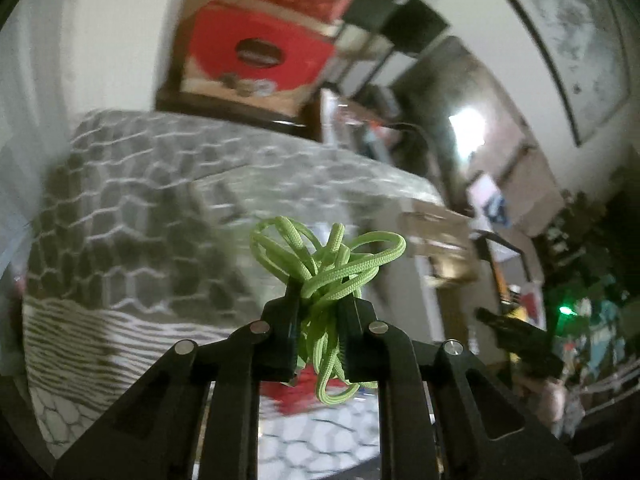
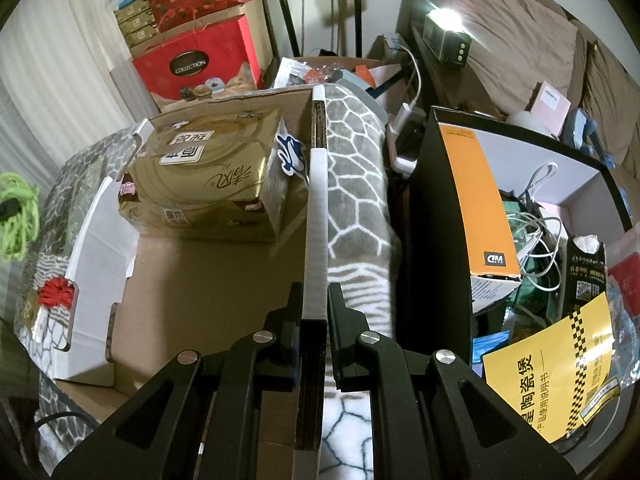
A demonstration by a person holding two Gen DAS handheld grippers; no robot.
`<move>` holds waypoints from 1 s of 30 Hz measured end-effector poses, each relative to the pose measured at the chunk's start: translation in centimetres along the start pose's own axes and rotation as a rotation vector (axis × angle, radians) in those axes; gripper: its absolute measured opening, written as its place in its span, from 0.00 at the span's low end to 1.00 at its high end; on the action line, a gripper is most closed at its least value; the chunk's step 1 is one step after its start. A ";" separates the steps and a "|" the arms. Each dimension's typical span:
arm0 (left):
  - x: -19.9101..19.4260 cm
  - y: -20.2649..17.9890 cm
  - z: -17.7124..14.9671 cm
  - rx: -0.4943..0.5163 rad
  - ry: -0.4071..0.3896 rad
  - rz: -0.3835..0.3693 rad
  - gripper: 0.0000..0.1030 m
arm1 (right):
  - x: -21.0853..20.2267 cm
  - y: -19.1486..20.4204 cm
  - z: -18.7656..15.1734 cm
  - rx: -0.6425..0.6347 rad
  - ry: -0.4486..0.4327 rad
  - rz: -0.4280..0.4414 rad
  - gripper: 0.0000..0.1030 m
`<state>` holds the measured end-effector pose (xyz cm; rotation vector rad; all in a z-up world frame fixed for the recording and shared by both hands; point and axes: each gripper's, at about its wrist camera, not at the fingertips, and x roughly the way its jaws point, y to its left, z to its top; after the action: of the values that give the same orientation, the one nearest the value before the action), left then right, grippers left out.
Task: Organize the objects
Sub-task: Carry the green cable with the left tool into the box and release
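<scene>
A cluttered bedroom surrounds a bed covered by a grey blanket [image 1: 132, 184] with a white honeycomb pattern, and red gift boxes [image 1: 256, 52] are stacked against the wall behind it.

In the left wrist view, which is blurred, the left gripper [image 1: 320, 312] is clenched on a tangled bundle of lime-green cord [image 1: 328, 264]. The bundle is held in the air in front of the blanket, with loops sticking out above and below the fingers.

In the right wrist view, the right gripper [image 2: 314, 320] is clamped on the upright side wall of an open cardboard box [image 2: 316, 216] that sits on the blanket. Inside the box, at its far end, lies a gold tissue pack [image 2: 208, 184]. Left of the box, a small red cord bundle [image 2: 56, 292] rests on the blanket, and the green cord shows at the far left edge. Right of the box stands a black bin [image 2: 428, 216] full of cables and packaging.
</scene>
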<state>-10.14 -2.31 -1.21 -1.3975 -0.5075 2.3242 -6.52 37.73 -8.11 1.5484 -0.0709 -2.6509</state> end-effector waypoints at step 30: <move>12.0 -14.3 -5.7 0.205 0.292 -0.011 0.17 | 0.0 0.0 0.1 0.003 -0.001 0.007 0.10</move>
<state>-8.32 16.57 -5.86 -1.5885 -0.1850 2.0466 -6.57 37.77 -8.07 1.5451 -0.0810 -2.6471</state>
